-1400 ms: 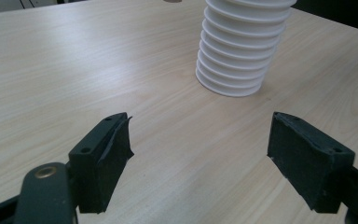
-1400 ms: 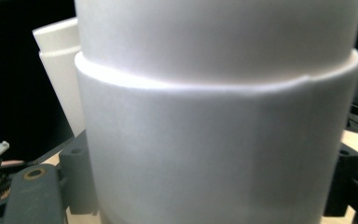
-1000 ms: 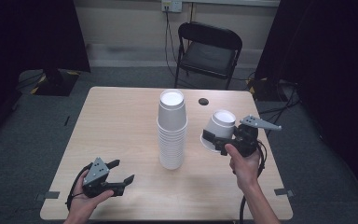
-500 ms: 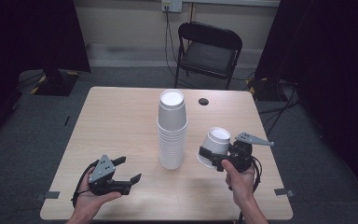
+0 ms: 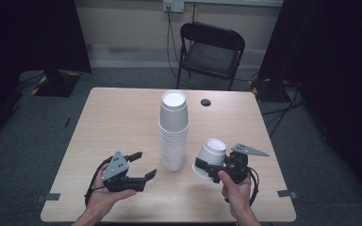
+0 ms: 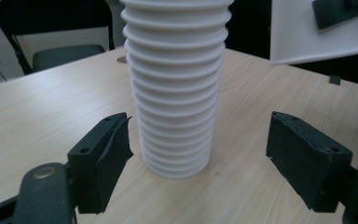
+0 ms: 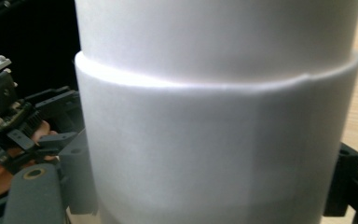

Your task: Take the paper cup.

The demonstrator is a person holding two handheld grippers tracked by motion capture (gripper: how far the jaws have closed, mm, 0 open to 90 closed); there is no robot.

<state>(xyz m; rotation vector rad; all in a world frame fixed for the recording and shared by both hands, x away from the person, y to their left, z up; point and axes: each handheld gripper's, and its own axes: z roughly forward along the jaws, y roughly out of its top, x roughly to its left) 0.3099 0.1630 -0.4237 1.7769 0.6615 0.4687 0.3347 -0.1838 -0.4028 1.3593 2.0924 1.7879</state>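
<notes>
On table: cup stack (image 5: 173, 132) | right gripper (image 5: 210, 168): white cup (image 5: 211, 156), tilted

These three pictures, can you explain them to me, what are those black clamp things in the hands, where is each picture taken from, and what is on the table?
A person sits at a wooden table and holds a hand-held tool in each hand. Each tool ends in two black jaws that can pinch things.

The wide picture comes from a fixed camera above the person, looking forward and down. The other two come from small cameras riding on the tools, looking along their jaws.

On the table stands a tall stack of white foam cups, upside down.

The left gripper holds nothing. Its view shows the jaws spread wide, aimed at the stack's base; they have just been closing a little, with nothing pinched.

The right gripper is clamped on a single white cup, tilted, beside the stack. In its own view that cup sits very close to the lens.
</notes>
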